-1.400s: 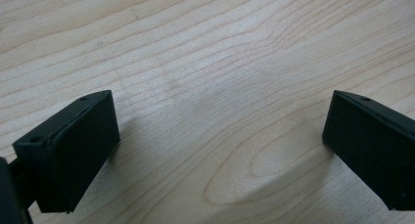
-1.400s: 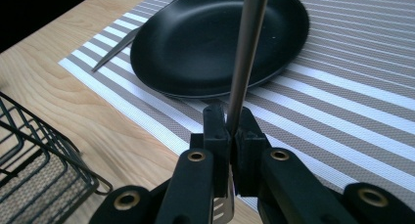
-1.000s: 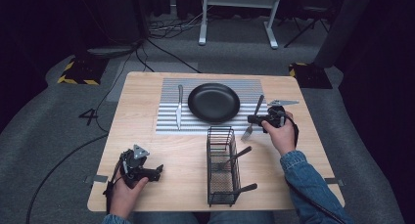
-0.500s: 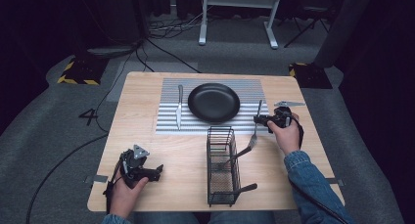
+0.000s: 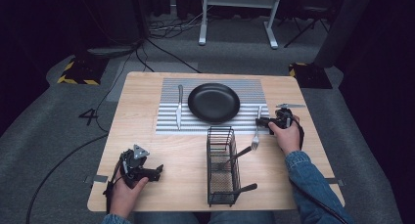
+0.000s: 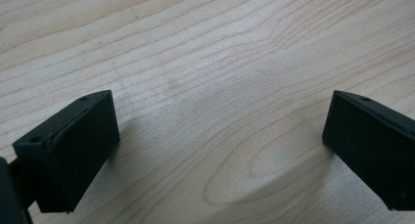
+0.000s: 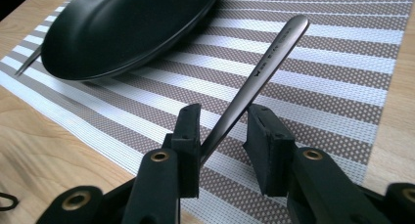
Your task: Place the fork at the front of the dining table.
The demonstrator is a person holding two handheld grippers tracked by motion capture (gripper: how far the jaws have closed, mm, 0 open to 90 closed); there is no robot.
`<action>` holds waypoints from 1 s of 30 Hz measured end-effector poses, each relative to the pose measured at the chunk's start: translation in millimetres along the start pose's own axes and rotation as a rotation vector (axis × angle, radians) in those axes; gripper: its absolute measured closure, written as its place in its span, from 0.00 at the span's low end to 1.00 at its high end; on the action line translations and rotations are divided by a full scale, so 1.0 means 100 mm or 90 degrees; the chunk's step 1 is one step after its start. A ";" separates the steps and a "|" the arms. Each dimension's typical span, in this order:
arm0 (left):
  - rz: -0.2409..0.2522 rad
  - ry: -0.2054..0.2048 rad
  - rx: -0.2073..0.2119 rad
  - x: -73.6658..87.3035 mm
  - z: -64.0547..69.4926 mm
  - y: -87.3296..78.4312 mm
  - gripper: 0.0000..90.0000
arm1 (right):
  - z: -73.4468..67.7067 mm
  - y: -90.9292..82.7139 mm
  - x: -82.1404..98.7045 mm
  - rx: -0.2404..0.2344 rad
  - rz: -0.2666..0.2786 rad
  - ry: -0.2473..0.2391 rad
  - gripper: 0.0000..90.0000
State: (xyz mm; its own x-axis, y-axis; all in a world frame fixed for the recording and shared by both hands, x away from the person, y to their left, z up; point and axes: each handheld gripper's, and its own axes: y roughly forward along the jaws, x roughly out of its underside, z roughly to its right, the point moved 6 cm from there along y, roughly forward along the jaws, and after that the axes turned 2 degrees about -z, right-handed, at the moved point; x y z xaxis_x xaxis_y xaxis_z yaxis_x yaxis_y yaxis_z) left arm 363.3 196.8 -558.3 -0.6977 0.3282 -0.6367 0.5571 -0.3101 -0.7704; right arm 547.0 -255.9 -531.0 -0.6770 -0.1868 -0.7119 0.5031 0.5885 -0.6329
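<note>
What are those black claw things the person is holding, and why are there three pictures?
They are hand-held grippers, each with two jaws that open and close like a pincer. One picture comes from a camera up high; the other two come from small cameras riding on each gripper.

From above you see a wooden table with a striped placemat, a black plate, a knife left of it and a wire basket with utensils in it.

The right gripper has a fork between its jaws. They have just been opening, and a gap shows beside the handle, so the fork seems let go, lying to the right of the plate. The left gripper rests open over bare wood.
</note>
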 end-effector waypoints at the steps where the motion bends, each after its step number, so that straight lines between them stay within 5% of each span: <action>1: 0.000 0.000 0.000 0.00 0.00 0.00 0.01 | 0.03 0.00 0.00 0.011 0.002 -0.001 0.72; 10: -0.001 0.000 0.001 0.00 0.00 0.00 0.00 | 0.02 -0.10 -0.06 0.021 0.024 -0.009 0.70; 17: 0.000 0.000 0.001 0.00 0.00 0.00 0.00 | -0.13 -0.31 -0.06 0.029 0.029 -0.049 0.67; 30: -0.001 0.000 0.001 0.00 0.00 0.00 0.00 | -0.58 -0.71 0.42 0.025 -0.003 -0.100 0.51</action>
State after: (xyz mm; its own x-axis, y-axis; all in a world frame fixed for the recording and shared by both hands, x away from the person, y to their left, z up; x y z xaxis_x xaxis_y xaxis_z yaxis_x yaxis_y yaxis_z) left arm 363.4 196.7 -558.3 -0.6987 0.3286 -0.6355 0.5551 -0.3114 -0.7713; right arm 451.7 -260.4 -498.1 -0.5887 -0.3111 -0.7461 0.5228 0.5574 -0.6449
